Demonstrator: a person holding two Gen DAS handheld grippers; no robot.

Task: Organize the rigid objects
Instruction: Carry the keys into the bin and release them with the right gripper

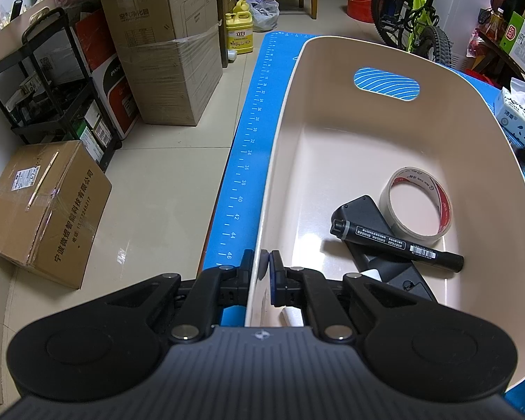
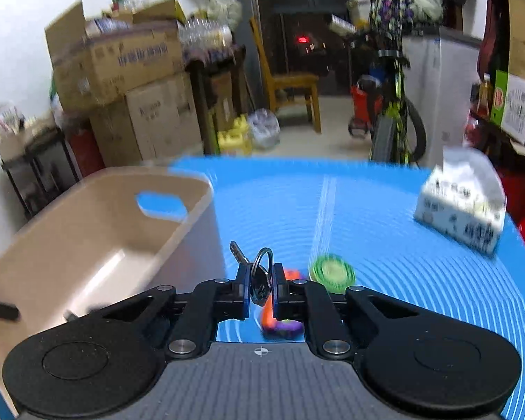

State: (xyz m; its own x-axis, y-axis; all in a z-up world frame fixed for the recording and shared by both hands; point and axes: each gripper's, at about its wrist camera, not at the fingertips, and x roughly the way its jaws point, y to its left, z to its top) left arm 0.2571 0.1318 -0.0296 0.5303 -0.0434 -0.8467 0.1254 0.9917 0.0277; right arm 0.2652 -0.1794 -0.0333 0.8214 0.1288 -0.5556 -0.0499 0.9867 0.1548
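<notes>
Left wrist view: the left claw [image 1: 264, 266] pinches the near-left rim of the beige bin [image 1: 283, 133], steadying it at the left edge of the blue surface [image 1: 252, 133].
Bin contents: tape roll [image 1: 416, 206], black marker [image 1: 397, 241] and a dark remote [image 1: 364, 210] lie at the near end.
Right wrist view: the right claw [image 2: 260, 280] is pressed on a key ring [image 2: 259, 273], lifted above the surface, just right of the bin [image 2: 87, 231].
Left behind: a green disc [image 2: 332, 272] and an orange-purple toy [image 2: 280, 325] sit on the surface.
Doing it well: carry the keys left over the rim, lower, then release into bare floor.
</notes>
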